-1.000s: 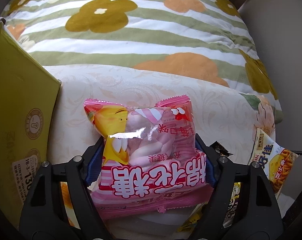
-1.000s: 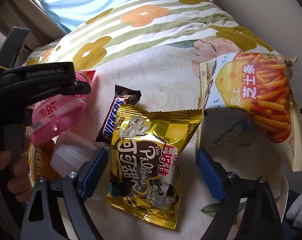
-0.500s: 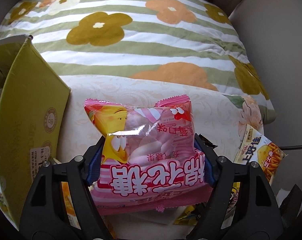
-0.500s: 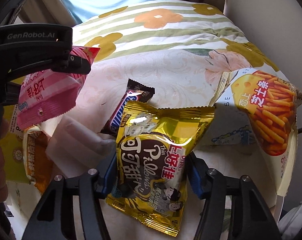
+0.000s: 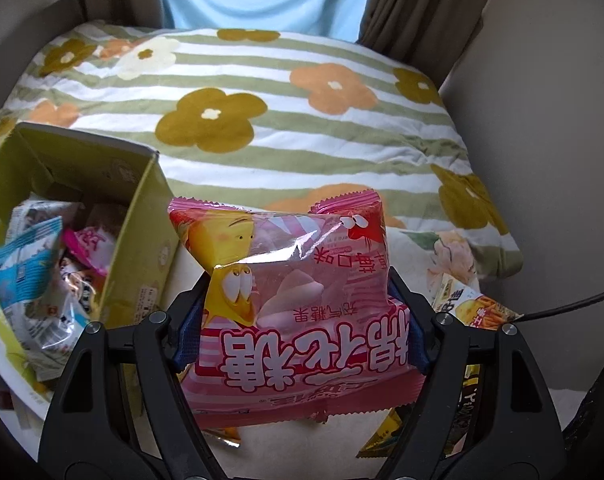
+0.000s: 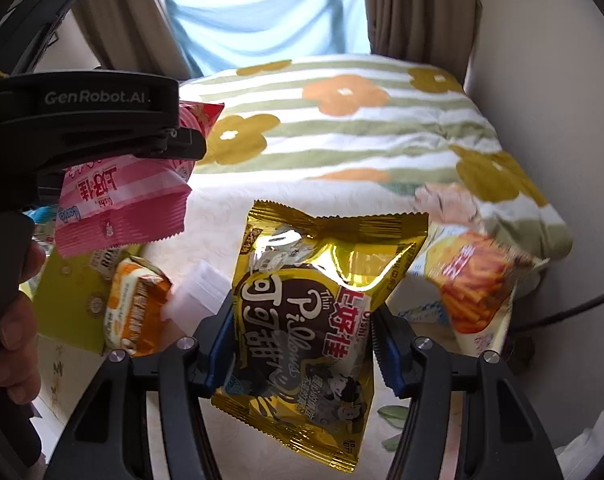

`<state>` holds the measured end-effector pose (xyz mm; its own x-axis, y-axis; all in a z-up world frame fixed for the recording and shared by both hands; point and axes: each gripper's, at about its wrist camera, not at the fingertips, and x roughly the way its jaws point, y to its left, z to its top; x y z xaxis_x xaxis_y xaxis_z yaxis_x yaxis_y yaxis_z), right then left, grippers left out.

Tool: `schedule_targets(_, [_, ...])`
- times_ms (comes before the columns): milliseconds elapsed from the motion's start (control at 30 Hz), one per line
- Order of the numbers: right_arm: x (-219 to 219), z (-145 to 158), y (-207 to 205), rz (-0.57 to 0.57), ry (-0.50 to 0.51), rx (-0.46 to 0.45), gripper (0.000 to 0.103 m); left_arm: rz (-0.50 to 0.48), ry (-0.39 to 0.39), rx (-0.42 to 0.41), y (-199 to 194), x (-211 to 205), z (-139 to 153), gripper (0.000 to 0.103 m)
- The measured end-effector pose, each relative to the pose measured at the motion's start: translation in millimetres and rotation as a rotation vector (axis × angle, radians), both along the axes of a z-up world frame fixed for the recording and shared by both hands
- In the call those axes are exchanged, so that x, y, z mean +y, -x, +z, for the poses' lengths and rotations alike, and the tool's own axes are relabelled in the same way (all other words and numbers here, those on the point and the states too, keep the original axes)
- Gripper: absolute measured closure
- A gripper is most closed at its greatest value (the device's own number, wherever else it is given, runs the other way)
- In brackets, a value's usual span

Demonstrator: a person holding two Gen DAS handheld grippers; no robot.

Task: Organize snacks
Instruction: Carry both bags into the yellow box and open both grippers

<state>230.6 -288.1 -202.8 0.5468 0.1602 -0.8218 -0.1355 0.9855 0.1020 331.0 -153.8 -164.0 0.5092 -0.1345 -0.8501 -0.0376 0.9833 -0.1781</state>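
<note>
Two grippers, each clamped on a packet. Left gripper [image 5: 298, 320]: blue pads pinching the pink bag [image 5: 290, 292] from both sides, bag off the surface, above the cream cover [image 5: 282, 452]. Right gripper [image 6: 304, 344]: pads pressed on the gold bag [image 6: 314, 320], bag hanging between them, clear of the surface. Below, left of gold bag: orange packet [image 6: 136, 312] against the green box [image 5: 142, 240]. Right: blurred fries bag [image 6: 474, 292]. Inside box: several wrapped snacks [image 5: 42, 272]. Beyond: flowered quilt [image 5: 302, 120], then curtains [image 6: 402, 8].
</note>
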Motion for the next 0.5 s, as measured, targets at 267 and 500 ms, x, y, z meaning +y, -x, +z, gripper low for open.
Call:
schedule_targets(267, [24, 60, 12, 0.124, 0.02, -0.126, 0.047, 0.085, 0.024, -0.125, 38, 42, 65, 0.028])
schedule_targets(500, [71, 95, 11, 0.217, -0.003, -0.17, 0.047, 0.166, 0.027, -0.186, 61, 115, 98, 0.028])
